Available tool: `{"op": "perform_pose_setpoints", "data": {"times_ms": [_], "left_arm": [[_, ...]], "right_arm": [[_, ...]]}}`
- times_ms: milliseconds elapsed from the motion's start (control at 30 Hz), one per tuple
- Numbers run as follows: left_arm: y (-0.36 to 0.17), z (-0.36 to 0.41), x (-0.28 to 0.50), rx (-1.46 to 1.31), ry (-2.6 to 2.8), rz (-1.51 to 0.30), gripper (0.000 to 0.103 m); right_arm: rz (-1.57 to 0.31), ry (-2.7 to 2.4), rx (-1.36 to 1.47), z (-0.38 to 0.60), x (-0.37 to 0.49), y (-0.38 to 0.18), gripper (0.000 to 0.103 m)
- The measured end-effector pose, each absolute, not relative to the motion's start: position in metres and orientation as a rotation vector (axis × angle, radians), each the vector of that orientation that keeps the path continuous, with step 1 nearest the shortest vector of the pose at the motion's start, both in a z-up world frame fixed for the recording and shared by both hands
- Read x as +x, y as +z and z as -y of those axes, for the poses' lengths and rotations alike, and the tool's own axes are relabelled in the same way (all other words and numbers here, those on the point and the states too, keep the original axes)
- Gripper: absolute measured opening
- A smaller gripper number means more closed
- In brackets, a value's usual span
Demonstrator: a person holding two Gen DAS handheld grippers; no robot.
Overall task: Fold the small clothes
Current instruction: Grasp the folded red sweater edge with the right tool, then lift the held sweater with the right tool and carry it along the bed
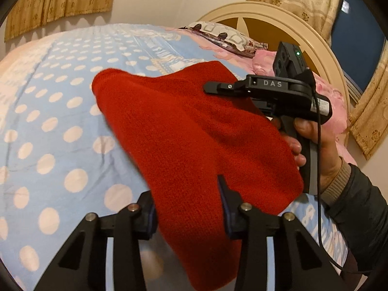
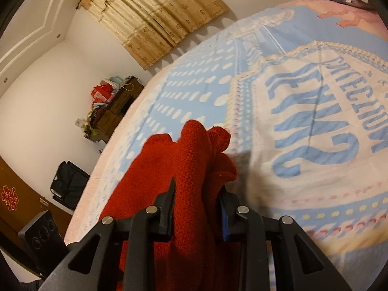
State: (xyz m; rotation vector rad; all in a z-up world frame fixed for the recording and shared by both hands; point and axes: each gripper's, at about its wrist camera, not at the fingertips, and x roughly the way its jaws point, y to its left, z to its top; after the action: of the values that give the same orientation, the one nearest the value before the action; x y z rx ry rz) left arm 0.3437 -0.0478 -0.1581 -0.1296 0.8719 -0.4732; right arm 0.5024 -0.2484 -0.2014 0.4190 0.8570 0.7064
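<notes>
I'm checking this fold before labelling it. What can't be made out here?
- Garment type: the red knit is bunched in both views.
- Left gripper contact: the knit hides the gap between its fingers, left wrist view.
- Lower hem: cut off by the bottom edge.
- Bedspread lettering: blurred, right wrist view.

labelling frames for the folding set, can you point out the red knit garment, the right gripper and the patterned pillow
red knit garment (image 1: 184,131), left wrist view, middle of the hanging cloth
right gripper (image 2: 197,208), right wrist view, midway between its fingertips, on the clamped cloth
patterned pillow (image 1: 223,32), left wrist view, top face
</notes>
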Motion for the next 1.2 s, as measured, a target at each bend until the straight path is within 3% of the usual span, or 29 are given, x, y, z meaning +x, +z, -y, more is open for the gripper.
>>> {"op": "perform_pose_setpoints", "data": {"times_ms": [1200], "left_arm": [[-0.124, -0.075, 0.217, -0.144, -0.199, -0.784, 0.040]], "right_arm": [[-0.899, 0.996, 0.308, 0.029, 0.372, -0.167, 0.028]]}}
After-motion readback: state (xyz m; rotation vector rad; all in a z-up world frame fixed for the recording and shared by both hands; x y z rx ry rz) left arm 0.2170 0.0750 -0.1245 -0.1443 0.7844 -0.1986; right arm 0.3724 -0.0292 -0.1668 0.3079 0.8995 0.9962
